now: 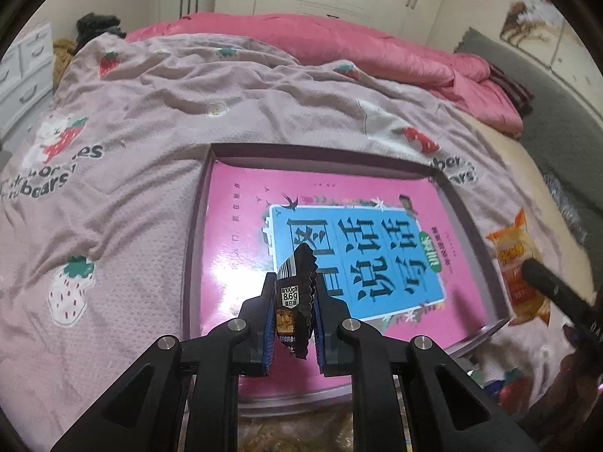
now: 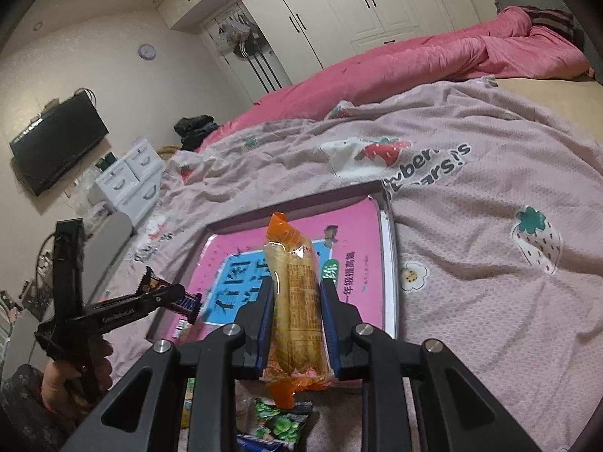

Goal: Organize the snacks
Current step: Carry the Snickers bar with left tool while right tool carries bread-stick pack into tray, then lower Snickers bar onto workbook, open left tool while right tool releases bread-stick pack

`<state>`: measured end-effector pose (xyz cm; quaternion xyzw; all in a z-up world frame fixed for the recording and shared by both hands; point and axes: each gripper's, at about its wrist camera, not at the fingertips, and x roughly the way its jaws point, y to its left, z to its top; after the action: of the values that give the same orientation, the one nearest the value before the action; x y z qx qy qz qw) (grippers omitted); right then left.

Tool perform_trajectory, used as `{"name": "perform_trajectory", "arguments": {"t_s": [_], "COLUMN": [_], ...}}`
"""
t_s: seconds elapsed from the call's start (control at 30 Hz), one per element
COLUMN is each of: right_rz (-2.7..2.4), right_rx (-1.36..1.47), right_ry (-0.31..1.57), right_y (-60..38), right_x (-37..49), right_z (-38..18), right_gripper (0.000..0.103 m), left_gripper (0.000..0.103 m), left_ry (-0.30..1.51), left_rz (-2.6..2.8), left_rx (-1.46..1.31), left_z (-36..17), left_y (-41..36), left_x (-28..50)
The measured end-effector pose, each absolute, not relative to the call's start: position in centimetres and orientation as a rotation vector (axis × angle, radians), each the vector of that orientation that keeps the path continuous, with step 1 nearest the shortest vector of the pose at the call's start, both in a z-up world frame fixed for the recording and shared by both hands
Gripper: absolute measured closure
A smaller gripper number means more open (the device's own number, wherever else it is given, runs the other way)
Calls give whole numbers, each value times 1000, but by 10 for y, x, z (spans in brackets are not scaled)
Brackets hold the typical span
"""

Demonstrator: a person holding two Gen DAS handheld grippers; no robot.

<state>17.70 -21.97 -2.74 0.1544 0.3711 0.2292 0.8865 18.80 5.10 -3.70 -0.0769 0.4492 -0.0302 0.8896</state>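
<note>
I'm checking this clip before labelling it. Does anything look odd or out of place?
Yes: the tray on the bedspread holds no snacks, only a pink book. Loose snack packets lie on the bedspread outside it.

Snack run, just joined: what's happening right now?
A person holds a gripper in each hand above a shallow box lid lying on a strawberry-print bedspread. The left gripper is clamped on a dark chocolate bar, held over the lid. The right gripper is clamped on an orange-wrapped snack, also over the lid. Neither snack is released yet. More packets lie on the bed near the person.
</note>
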Motion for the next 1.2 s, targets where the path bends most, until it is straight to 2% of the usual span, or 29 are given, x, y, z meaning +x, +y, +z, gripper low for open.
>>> {"name": "perform_trajectory", "arguments": {"t_s": [0.43,0.83,1.1,1.2], "right_rz": [345,304,285,286], "right_rx": [299,202,224,237], "right_ry": [916,906,900,901], "right_y": [-226,-215,-221,-223], "right_x": [199,196,196,195], "right_z": [-64,-65,-63,-64], "right_gripper": [79,78,78,78], "left_gripper": [86,83,75,68], "left_ry": [928,917,920,919], "left_rz": [-44,3,17,10], "left_rx": [-92,-19,-6,-4], "left_z": [-55,-53,-50,-48], "left_y": [39,33,35,33], "left_x": [190,191,190,189]}}
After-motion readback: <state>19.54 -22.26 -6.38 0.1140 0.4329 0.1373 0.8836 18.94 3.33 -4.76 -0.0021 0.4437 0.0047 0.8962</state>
